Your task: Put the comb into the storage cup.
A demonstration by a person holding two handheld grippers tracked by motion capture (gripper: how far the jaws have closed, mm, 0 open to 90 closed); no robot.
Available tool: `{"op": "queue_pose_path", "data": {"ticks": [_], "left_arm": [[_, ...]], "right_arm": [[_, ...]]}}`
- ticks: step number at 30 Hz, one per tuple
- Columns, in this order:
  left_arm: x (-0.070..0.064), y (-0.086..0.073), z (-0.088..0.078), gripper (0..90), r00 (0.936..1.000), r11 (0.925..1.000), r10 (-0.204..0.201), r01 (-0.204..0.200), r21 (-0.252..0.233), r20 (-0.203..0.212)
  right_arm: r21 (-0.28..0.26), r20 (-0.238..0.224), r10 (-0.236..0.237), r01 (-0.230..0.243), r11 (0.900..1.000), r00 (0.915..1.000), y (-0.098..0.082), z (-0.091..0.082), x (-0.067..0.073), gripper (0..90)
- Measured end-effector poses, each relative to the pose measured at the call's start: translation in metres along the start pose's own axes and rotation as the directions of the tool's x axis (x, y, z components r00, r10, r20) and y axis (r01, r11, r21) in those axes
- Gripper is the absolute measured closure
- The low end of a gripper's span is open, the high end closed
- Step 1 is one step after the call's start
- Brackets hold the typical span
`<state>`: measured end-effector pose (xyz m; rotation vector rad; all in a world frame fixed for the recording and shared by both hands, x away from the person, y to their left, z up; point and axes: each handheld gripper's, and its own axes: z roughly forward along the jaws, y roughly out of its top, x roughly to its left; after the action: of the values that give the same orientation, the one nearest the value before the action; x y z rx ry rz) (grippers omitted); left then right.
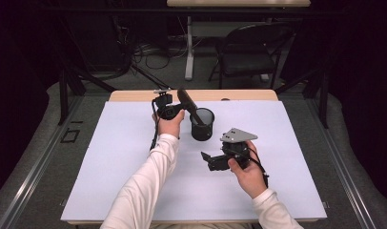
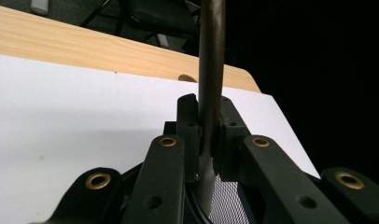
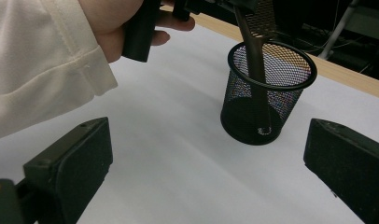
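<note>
Left tool (image 2: 204,128) gripping rod (image 2: 211,70), slanted into cup (image 3: 267,93)

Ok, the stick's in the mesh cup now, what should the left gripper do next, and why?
Probably open the left gripper and let go. It is shut on the dark stick, whose lower end already seems to rest on the bottom of the mesh cup, so the stick should just lean on the rim. The right gripper stands open, apart from the cup.

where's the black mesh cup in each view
High view: the mesh cup stands mid-table, just right of the left hand-held gripper.
Left gripper view: a patch of its mesh shows at the bottom edge, below the jaws.
Right gripper view: upper centre right, upright on the white sheet.
Shared landmark: the dark rod slanting into the cup.
</note>
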<state>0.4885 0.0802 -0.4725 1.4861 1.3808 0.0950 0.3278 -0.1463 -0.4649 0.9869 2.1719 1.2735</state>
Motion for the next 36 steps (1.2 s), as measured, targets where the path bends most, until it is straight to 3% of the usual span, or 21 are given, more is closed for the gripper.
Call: {"op": "queue_pose_path", "data": {"ticks": [23,36], "left_arm": [[0.0027,0.0003,-0.0008,81.6,0.9999,0.9999,-0.01,0.01,0.004,-0.009],[0.0062,0.0005,-0.0026,65.0,0.9995,0.9993,-0.033,0.033,-0.019,-0.002]], "right_arm": [[-0.003,0.001,0.003,-0.003,1.0,1.0,0.0002,-0.0002,-0.0005,1.0],[-0.001,0.002,0.002,-0.002,1.0,1.0,0.0,0.0001,-0.0004,1.0]]}}
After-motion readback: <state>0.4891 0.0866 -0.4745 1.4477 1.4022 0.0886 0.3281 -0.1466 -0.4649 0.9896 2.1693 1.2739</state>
